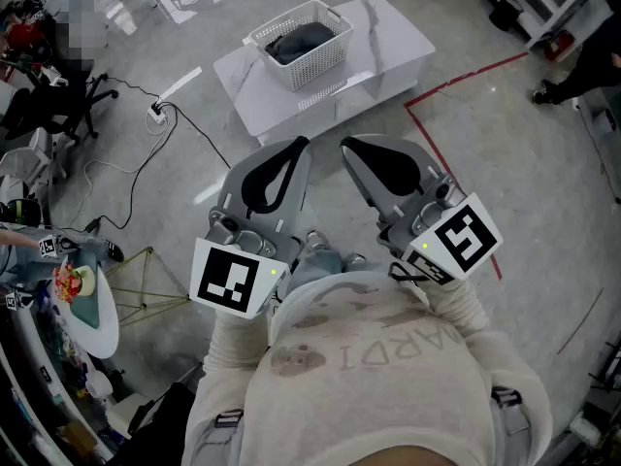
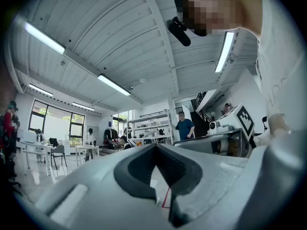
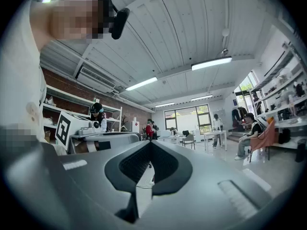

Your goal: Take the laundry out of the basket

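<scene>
A white lattice basket [image 1: 333,58] stands on a low white table [image 1: 393,42] ahead of me, with dark laundry [image 1: 299,39] lying inside it. Both grippers are held close to my chest, well short of the table and pointing towards it. My left gripper [image 1: 300,144] is shut with nothing in it, its jaws meeting at the tip [image 2: 156,145]. My right gripper [image 1: 347,145] is likewise shut and empty, its tip [image 3: 150,143] closed. The two gripper views look up at the ceiling and across the room, so the basket is hidden from them.
A power strip with cables [image 1: 158,113] lies on the floor to the left of the table. A red tape line [image 1: 456,81] runs to the right. An office chair [image 1: 58,100] and a small round table [image 1: 92,309] stand at the left. A person's foot [image 1: 545,93] shows far right.
</scene>
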Demonstrator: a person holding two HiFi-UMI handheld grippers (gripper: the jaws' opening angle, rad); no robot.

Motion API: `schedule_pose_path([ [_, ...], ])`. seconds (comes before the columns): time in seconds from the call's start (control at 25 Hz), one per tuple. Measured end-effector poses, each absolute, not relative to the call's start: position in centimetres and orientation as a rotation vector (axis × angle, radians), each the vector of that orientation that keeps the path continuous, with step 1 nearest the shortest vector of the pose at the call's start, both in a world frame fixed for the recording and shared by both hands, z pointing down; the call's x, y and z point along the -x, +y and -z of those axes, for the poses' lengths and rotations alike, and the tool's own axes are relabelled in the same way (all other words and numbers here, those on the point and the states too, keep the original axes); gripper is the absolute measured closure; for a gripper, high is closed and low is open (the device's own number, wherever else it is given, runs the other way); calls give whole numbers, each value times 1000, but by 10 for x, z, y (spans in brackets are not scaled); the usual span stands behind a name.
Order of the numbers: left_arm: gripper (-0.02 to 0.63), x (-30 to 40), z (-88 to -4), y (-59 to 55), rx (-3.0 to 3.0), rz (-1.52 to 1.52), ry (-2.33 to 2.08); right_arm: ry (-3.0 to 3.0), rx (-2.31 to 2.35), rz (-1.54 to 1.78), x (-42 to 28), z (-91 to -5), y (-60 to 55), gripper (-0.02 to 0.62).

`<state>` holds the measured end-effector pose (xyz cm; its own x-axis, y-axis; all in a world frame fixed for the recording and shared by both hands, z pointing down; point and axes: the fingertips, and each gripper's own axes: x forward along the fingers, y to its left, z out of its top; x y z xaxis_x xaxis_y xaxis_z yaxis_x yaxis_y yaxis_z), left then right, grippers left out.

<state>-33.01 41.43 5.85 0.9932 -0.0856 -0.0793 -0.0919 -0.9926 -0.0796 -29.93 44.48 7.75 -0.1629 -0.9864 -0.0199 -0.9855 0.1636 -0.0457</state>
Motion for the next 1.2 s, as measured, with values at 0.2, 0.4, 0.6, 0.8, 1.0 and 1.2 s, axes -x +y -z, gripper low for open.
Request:
schedule_pose_path([
  [0.2,605,333,-58,412,3055,-114,123,2357,2009,29,301,-75,441,568],
  [0.4,605,330,-60,403,3063,-111,118,2355,2019,42,298,-78,432,568],
  [0.6,605,331,-63,385,3063,-114,123,2313,2024,72,294,-80,416,568],
  [0.8,605,332,-67,353,3062,-131,137,2333,1997,97,293,-86,386,568],
  [1.0,605,329,-70,325,3065,-142,108,2325,2017,109,291,-88,361,568],
  [1.2,605,320,-74,310,3082,-147,85,2324,2054,136,285,-91,349,568],
])
